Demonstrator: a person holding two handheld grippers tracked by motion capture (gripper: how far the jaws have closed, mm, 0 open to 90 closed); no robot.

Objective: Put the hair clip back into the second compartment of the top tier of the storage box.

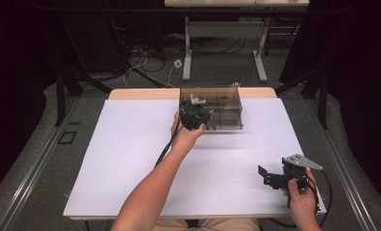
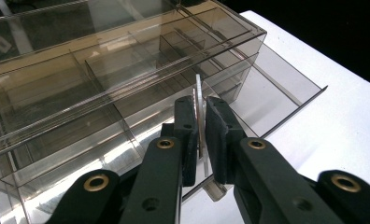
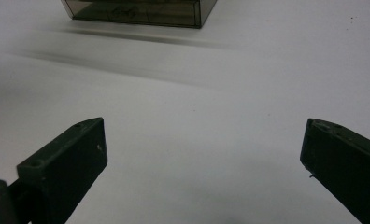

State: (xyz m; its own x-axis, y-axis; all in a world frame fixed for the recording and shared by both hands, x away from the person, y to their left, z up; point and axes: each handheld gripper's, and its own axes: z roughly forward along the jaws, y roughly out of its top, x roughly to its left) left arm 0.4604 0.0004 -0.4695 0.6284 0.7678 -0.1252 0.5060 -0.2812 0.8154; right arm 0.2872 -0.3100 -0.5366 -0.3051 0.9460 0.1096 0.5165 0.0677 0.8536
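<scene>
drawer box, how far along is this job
Done: a drawer of the smoky transparent plastic drawer box already sticks out, by the left gripper view. In hand: the left gripper is shut on a thin clear plastic edge at the box front. Left: whether it is opening or closing cannot be told; the right gripper waits open over the white table.

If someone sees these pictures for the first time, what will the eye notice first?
First, the smoky transparent drawer box at the far edge of the white table. The left gripper is shut on the thin clear tab of a drawer that stands partly out. The right gripper waits open near the table's right front corner.
</scene>
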